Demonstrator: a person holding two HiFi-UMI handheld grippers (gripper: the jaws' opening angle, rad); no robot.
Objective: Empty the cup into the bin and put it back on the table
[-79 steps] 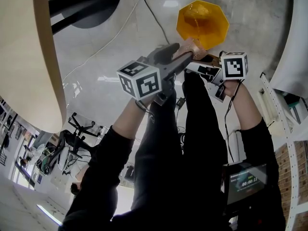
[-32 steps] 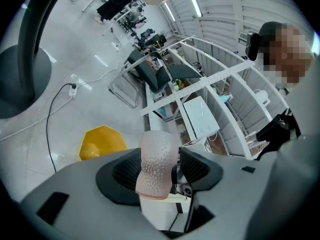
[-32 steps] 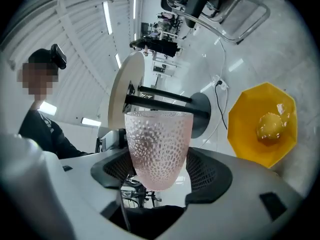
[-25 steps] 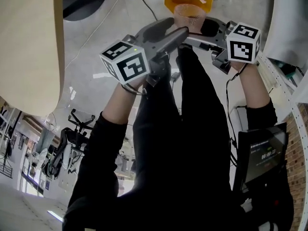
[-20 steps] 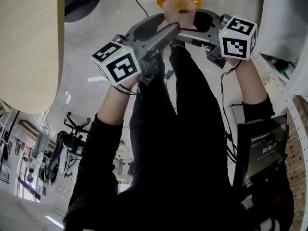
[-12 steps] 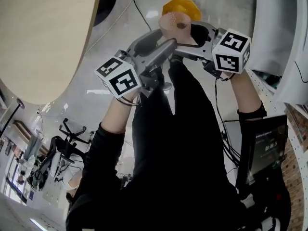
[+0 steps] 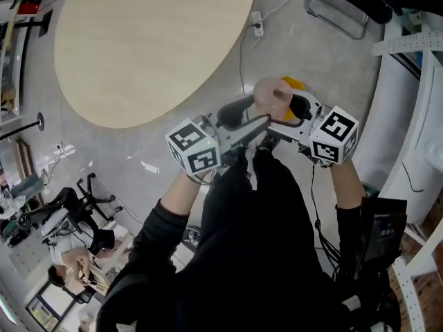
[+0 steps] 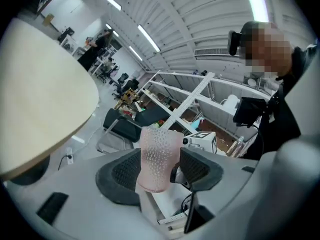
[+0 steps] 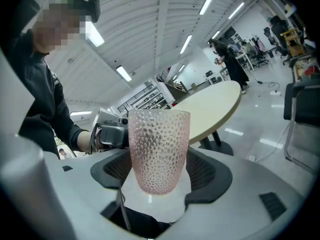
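A pink dimpled cup (image 7: 272,97) hangs in the air between both grippers, above the floor and just off the round wooden table (image 7: 152,40). My left gripper (image 7: 250,115) closes on it from the left, my right gripper (image 7: 289,111) from the right. In the left gripper view the cup (image 8: 157,156) stands between the two dark pads. The right gripper view shows the cup (image 9: 159,151) upright, rim on top, its lower part between the pads. The yellow bin (image 7: 296,84) sits on the floor, mostly hidden behind the cup and the right gripper.
A black chair (image 7: 346,9) stands at the far right and white shelving (image 7: 415,116) runs along the right side. A cable (image 7: 242,54) trails over the grey floor beside the table. My legs fill the lower middle.
The cup was tipped over the yellow bin; it has since been lifted away and turned upright. The view has swung so the table now fills the upper left. Both grippers stay on the cup.
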